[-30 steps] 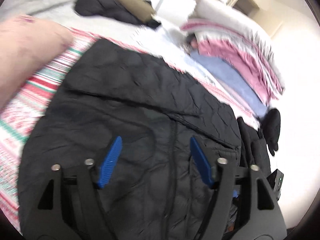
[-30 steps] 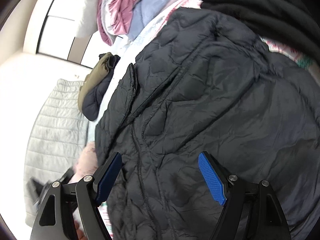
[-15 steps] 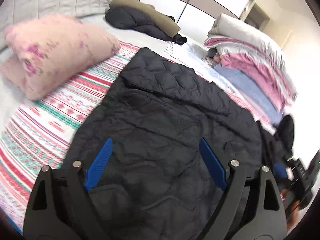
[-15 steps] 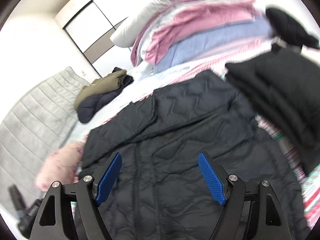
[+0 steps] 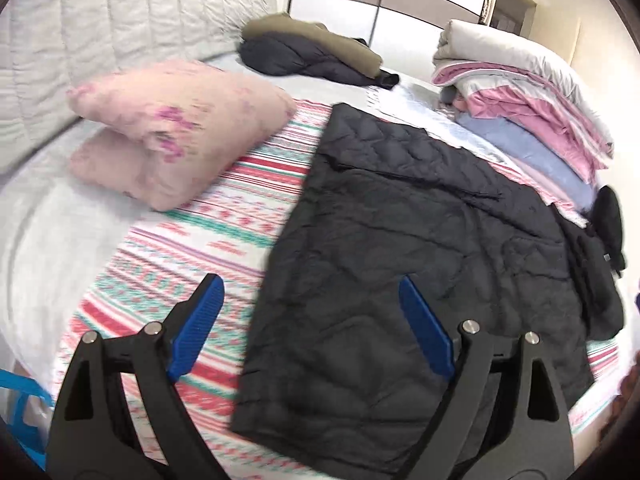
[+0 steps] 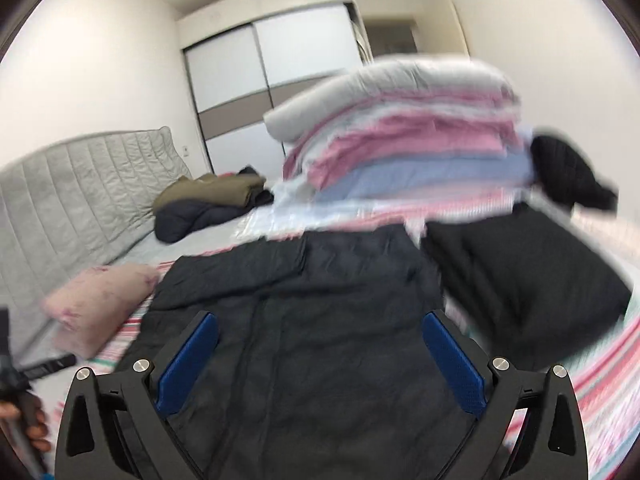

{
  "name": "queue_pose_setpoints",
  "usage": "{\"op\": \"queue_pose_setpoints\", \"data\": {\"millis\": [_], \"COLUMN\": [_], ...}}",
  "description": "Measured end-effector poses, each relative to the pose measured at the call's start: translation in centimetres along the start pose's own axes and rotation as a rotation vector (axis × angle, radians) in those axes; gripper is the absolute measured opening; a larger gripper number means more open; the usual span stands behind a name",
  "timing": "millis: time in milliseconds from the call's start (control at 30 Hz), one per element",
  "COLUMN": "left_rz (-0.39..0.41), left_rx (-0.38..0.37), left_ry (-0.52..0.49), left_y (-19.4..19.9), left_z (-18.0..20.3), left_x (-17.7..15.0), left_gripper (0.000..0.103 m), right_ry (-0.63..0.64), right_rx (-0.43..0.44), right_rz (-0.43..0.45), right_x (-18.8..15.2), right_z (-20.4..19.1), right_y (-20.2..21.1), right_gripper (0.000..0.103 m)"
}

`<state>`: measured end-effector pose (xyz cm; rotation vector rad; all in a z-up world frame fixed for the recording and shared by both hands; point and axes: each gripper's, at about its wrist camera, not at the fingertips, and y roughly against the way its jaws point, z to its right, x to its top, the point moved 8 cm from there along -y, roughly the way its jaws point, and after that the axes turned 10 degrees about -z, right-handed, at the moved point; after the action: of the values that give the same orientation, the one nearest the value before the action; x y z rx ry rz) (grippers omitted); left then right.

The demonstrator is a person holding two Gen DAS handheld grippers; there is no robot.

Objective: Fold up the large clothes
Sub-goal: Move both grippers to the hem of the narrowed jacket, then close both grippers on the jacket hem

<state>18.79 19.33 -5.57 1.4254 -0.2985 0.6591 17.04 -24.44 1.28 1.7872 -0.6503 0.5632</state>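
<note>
A black quilted jacket [image 5: 400,248] lies flat on a striped bedspread [image 5: 192,240], folded into a long shape. It also shows in the right wrist view [image 6: 312,320]. My left gripper [image 5: 310,324] is open and empty, held above the jacket's near left edge. My right gripper [image 6: 320,356] is open and empty, held above the jacket's near end. Neither touches the cloth.
A pink pillow [image 5: 176,132] lies left of the jacket. A stack of folded quilts [image 5: 528,92] stands at the back right. A folded olive and dark jacket [image 5: 316,52] lies at the back. Another folded black garment [image 6: 528,280] lies right of the jacket.
Both grippers have pulled back and risen away from the jacket, so more of the bed and room shows. Both stay open and empty.
</note>
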Motion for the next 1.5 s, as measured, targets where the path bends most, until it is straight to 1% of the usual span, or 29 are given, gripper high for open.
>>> {"op": "queue_pose_setpoints", "data": {"millis": [33,100,167,233,300,333,367,433,467,533,633,667,767,833,900,933,967,1000,1033,1067,1100,1133,1200,1300,1367,1400,1433,1467,1500], "left_rz": [-0.002,-0.034,-0.082,-0.126,-0.181,-0.206,-0.227,-0.237,-0.232,-0.224,-0.218,-0.222,-0.266,-0.292,-0.309,-0.318,-0.327,-0.336,-0.353,-0.366,-0.381,-0.391,-0.394,-0.395,-0.393,-0.392,-0.388,-0.384,-0.383], "left_rx": [0.014,0.004,-0.035,-0.070,-0.077,-0.075,-0.073,-0.078,-0.083,-0.097,-0.121,-0.125,-0.164,-0.187,-0.190,-0.186,-0.185,-0.189,-0.199,-0.208,-0.212,-0.212,-0.204,-0.197,-0.185,-0.170,-0.161,-0.160,-0.167], "left_ry": [-0.005,0.012,0.066,0.146,0.189,0.194,0.194,0.194,0.195,0.192,0.174,0.169,0.167,0.172,0.169,0.165,0.162,0.161,0.160,0.160,0.159,0.154,0.140,0.132,0.122,0.115,0.115,0.123,0.136], "left_y": [-0.1,-0.8,-1.5,-2.0,-2.4,-2.6,-2.7,-2.5,-2.3,-1.8,-1.5,-1.6,-2.4,-3.1,-3.6,-4.0,-4.4,-4.6,-5.0,-5.4,-5.7,-5.9,-6.2,-6.6,-6.8,-6.9,-7.0,-7.0,-7.0], "left_z": [-0.6,-1.6,-2.9,-4.6,-5.8,-6.0,-6.3,-6.8,-7.0,-7.2,-6.9,-6.8,-5.8,-5.0,-4.3,-3.9,-3.5,-3.3,-2.8,-2.5,-2.1,-1.8,-1.5,-1.3,-1.2,-1.3,-1.4,-1.6,-1.7], "left_x": [-0.4,-1.3,-2.0,-2.7,-3.3,-3.8,-4.2,-4.7,-4.8,-5.0,-5.6,-5.7,-6.3,-6.6,-6.8,-6.9,-7.1,-7.2,-7.6,-7.8,-8.1,-8.4,-8.6,-8.7,-8.7,-8.7,-8.6,-8.6,-8.5], "left_gripper": [0.089,0.089,0.089,0.089,0.089,0.089,0.089,0.088,0.088,0.088,0.088,0.087,0.082,0.079,0.077,0.077,0.076,0.073,0.069,0.066,0.061,0.059,0.059,0.059,0.051,0.045,0.041,0.041,0.041], "right_ry": [-0.034,-0.096,-0.088,-0.059,-0.062,-0.071,-0.090,-0.130,-0.163,-0.241,-0.318,-0.336,-0.401,-0.433,-0.449,-0.456,-0.460,-0.464,-0.468,-0.473,-0.477,-0.484,-0.493,-0.500,-0.501,-0.506,-0.518,-0.541,-0.556], "right_rx": [0.018,0.032,-0.003,-0.053,-0.101,-0.114,-0.136,-0.142,-0.136,-0.157,-0.183,-0.176,-0.114,-0.075,-0.067,-0.060,-0.053,-0.049,-0.043,-0.036,-0.033,-0.025,-0.018,-0.014,-0.010,-0.006,0.004,0.017,0.020], "right_rz": [-0.009,-0.035,-0.062,-0.100,-0.134,-0.152,-0.193,-0.248,-0.276,-0.319,-0.378,-0.396,-0.473,-0.491,-0.522,-0.530,-0.536,-0.542,-0.550,-0.563,-0.571,-0.581,-0.596,-0.618,-0.617,-0.615,-0.611,-0.601,-0.593], "right_x": [-0.4,-1.2,-2.0,-2.6,-3.2,-3.5,-4.1,-5.2,-5.7,-6.7,-8.8,-9.4,-11.2,-12.1,-12.8,-13.1,-13.3,-13.3,-13.5,-13.8,-13.9,-14.1,-14.4,-14.7,-14.6,-14.5,-14.5,-14.4,-14.3], "right_z": [0.4,1.5,2.3,3.3,5.2,6.0,7.3,9.6,11.0,13.8,17.1,17.7,18.5,18.8,19.0,19.1,19.1,18.9,18.8,18.8,18.6,18.5,18.2,17.3,16.6,16.2,16.0,15.8,15.9], "right_y": [0.2,0.8,0.9,1.0,1.3,1.1,0.9,0.9,1.0,1.4,1.8,1.8,1.0,0.7,0.2,0.0,-0.2,-0.5,-0.8,-1.1,-1.5,-1.9,-2.6,-3.6,-4.0,-4.3,-4.3,-4.4,-4.4], "right_gripper": [0.103,0.103,0.103,0.103,0.103,0.103,0.103,0.103,0.103,0.103,0.102,0.102,0.095,0.093,0.087,0.086,0.083,0.078,0.076,0.071,0.065,0.062,0.053,0.049,0.047,0.044,0.041,0.033,0.029]}}
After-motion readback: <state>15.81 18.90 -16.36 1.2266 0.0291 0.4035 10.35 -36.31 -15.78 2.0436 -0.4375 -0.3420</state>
